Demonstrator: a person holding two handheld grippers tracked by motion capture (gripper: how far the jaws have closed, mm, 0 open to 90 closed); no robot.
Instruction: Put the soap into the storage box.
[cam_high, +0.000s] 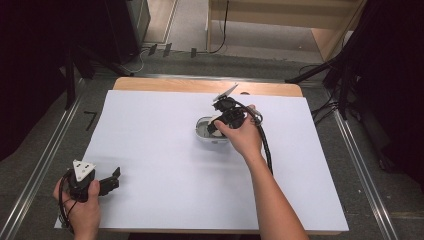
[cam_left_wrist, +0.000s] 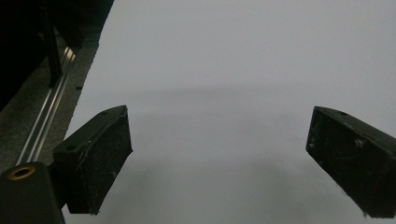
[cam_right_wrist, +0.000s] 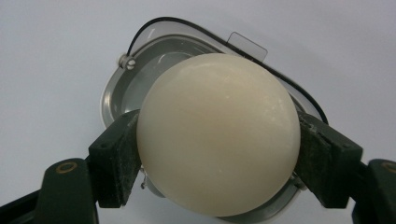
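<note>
1. A smooth cream-white ball (cam_right_wrist: 218, 135) sat clamped between the fingers (cam_right_wrist: 114, 156) of the right gripper (cam_right_wrist: 218, 154), one pad pressed on each flank.
2. In the high view the ball (cam_high: 214, 125) was right of the table's middle, toward the far side, directly over a small clear plastic container (cam_high: 202, 131); whether it touched the container's floor could not be told.
3. The container (cam_right_wrist: 140, 65) was shallow, with a grey rim, a thin black line running round its edge and a flat clear tab on its far side. It rested on the white sheet (cam_high: 165, 165) that covered the table (cam_high: 200, 85).
4. The right hand (cam_high: 242, 135) held the right gripper (cam_high: 216, 126) angled down at the container.
5. The left gripper (cam_high: 112, 179) lay low near the table's near left corner, held in the left hand (cam_high: 82, 202), its fingers (cam_left_wrist: 100, 154) spread wide apart over bare sheet with nothing between them.
6. Risks, as a judgement: the ball looked glossy and round, so the pads met it on small patches; a tilt or a slackened squeeze could let it slip out.
7. Dropped off-centre, it might strike the rim, tip the light container or roll off across the sheet.
8. Nothing steadied the container, since the left gripper was well apart from it.
</note>
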